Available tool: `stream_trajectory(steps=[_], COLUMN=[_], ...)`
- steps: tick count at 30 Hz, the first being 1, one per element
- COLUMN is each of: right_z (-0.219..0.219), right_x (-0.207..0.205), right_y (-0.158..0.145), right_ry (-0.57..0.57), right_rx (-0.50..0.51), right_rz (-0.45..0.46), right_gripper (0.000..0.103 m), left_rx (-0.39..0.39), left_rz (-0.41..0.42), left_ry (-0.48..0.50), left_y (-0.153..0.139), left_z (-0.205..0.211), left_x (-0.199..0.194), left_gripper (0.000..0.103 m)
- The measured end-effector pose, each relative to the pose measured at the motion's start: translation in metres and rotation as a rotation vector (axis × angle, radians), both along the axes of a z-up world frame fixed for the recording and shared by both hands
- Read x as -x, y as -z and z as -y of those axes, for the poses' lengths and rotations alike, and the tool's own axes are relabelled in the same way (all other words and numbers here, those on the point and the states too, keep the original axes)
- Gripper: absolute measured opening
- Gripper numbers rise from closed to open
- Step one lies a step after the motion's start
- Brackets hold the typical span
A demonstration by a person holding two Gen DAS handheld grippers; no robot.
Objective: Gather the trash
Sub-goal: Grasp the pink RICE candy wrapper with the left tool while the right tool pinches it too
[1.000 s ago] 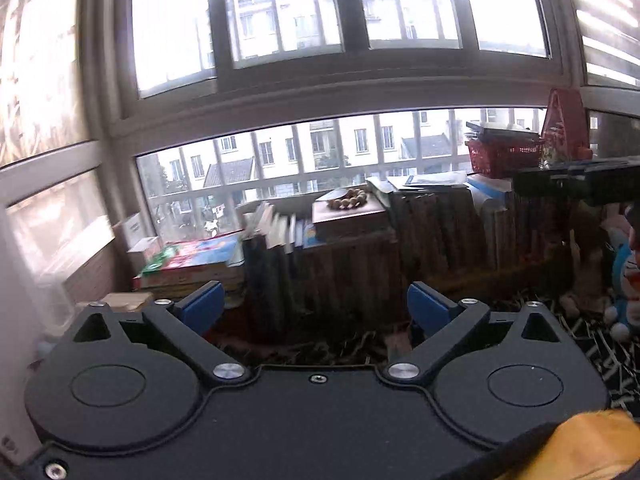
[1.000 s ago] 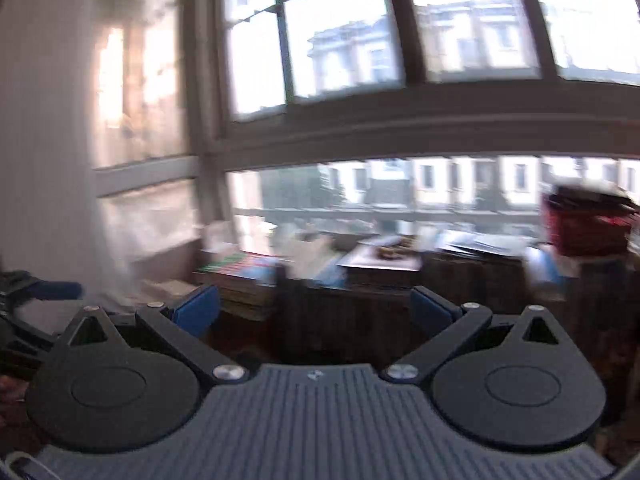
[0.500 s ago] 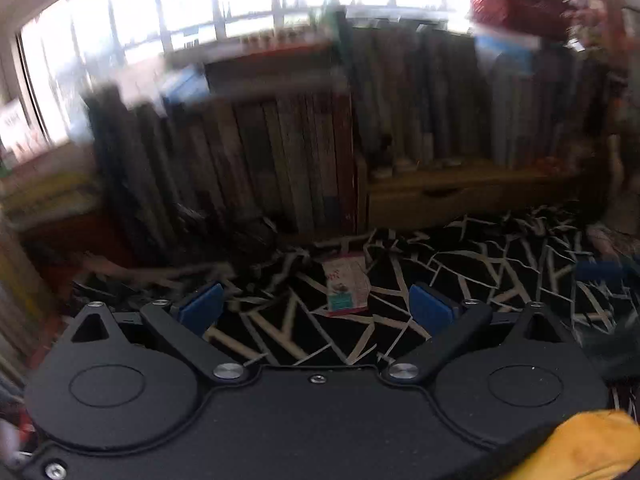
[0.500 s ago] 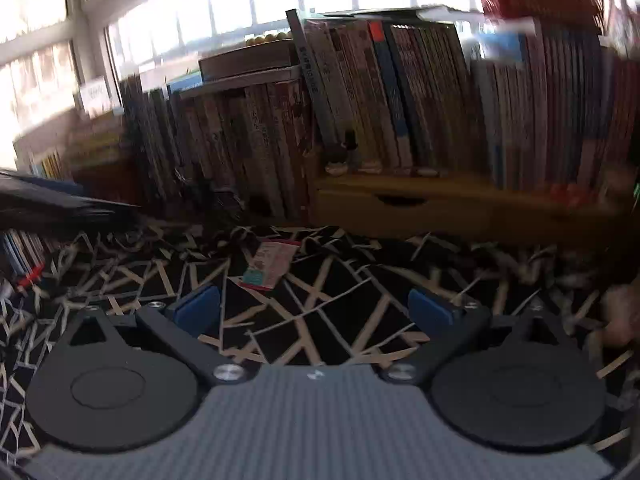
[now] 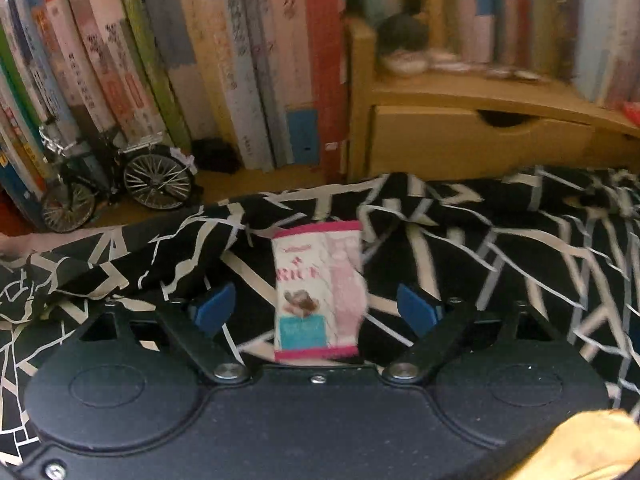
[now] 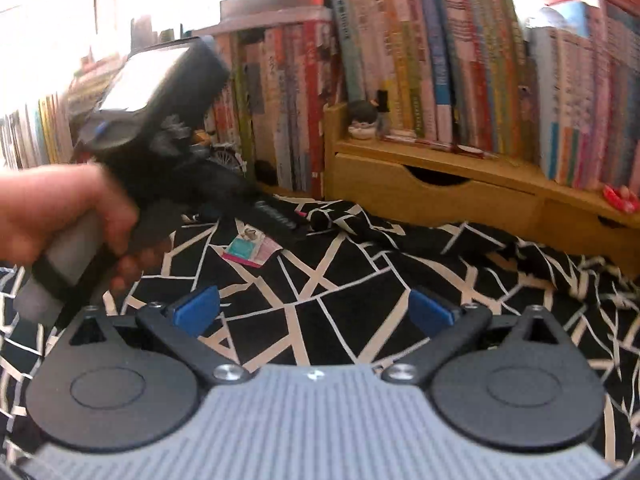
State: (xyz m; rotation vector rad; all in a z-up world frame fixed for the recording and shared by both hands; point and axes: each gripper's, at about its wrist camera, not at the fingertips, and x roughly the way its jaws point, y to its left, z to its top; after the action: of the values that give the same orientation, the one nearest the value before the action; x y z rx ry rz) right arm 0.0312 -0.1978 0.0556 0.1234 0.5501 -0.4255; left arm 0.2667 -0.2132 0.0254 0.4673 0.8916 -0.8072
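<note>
A snack wrapper (image 5: 318, 292), pink and white with a teal patch, is seen lying flat on a black cloth with pale crackle lines (image 5: 500, 264), at the centre of the left wrist view. It lies between the jaws of the left gripper (image 5: 316, 308), which stand released and have just been closing; the blue pads (image 5: 214, 306) are kept clear of it on both sides. In the right wrist view the right gripper (image 6: 314, 312) is shown with its jaws spread over bare cloth, nothing between them. The wrapper appears there left of centre, under the left gripper held by a hand (image 6: 60, 208). Books (image 5: 240, 60) and a wooden drawer unit (image 5: 480, 140) fill the upper frame.
</note>
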Motion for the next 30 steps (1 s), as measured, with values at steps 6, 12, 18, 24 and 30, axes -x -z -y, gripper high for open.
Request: stream_trajectory(steps=[6,12,18,24,30], right_z=[0.003,0.007,0.001,-0.011,-0.017], right_x=[-0.048,-0.104,-0.138,-0.158,-0.176], right_y=[0.018,0.036,0.049,0.051,0.057], right_ry=[-0.003,0.073,0.112,0.092,0.125], right_rx=[-0.041,-0.058,-0.061,-0.018,0.002], right_rz=[-0.014,-0.009,-0.030,-0.042,-0.079], right_gripper=[0.103,0.090,0.079,0.078,0.058], left_rx=[-0.039,-0.093,-0.100,-0.095,-0.062], left_rz=[-0.158,-0.142,-0.176,-0.203,-0.269], left_ry=[-0.014,0.083,0.114,0.095,0.035], left_y=[0.017,0.015,0.016,0.015,0.009], left_z=[0.018,0.037,0.035,0.036,0.034], left_x=[-0.038,-0.064,-0.074,-0.074,-0.085], left_gripper=[0.078,0.055,0.054,0.052,0.024])
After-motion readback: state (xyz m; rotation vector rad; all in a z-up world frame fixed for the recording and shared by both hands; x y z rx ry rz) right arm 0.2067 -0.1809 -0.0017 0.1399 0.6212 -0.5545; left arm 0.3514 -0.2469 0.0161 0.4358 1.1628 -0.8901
